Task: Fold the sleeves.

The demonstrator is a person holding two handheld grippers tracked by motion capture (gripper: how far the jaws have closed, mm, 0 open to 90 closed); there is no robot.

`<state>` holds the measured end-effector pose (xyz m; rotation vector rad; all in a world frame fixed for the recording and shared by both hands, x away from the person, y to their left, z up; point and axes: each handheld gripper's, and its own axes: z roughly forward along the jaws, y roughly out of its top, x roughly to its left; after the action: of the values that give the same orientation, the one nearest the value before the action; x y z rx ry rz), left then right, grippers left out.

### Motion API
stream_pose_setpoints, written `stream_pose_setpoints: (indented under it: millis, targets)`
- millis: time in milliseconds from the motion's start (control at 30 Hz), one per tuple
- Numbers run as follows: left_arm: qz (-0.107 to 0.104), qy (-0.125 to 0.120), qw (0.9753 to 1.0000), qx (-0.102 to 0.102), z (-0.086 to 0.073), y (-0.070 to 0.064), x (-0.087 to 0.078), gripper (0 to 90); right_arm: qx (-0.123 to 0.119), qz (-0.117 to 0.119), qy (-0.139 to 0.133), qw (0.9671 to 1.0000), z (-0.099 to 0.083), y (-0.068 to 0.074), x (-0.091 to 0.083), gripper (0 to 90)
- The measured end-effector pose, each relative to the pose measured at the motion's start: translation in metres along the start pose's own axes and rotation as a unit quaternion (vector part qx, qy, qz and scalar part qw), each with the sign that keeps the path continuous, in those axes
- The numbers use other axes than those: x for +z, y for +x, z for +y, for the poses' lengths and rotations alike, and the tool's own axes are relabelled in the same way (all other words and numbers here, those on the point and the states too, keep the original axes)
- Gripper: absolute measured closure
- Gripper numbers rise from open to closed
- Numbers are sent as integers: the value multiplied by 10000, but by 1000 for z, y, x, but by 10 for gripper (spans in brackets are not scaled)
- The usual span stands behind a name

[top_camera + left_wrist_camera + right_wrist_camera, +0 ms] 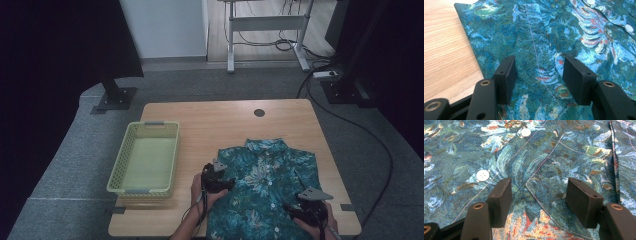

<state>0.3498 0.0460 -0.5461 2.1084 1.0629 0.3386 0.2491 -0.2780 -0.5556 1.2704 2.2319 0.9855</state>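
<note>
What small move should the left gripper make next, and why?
Probably close the left gripper on the shirt near its left edge: its jaws stand open over flat cloth, gripping nothing. The right gripper is open too.

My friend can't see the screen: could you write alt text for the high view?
A teal floral shirt lies buttoned on a wooden table, with the left gripper and right gripper over its lower part. An empty yellow-green basket sits to its left.

You see the high view dim, darkest at nine and three o'clock, brightest at twelve. Both gripper views are evenly lit, sharp on the shirt, soft on the near jaws.
</note>
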Motion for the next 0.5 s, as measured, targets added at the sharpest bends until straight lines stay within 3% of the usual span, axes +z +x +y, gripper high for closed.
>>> stream_pose_setpoints:
  millis: [233,500]
  targets:
    - [258,-2,9996,88,-7,11,-7,435,-49,40,-23,10000,8,13,9,368]
    - [288,-54,9995,100,-21,23,-22,433,-104,108,-33,9999,13,29,15,369]
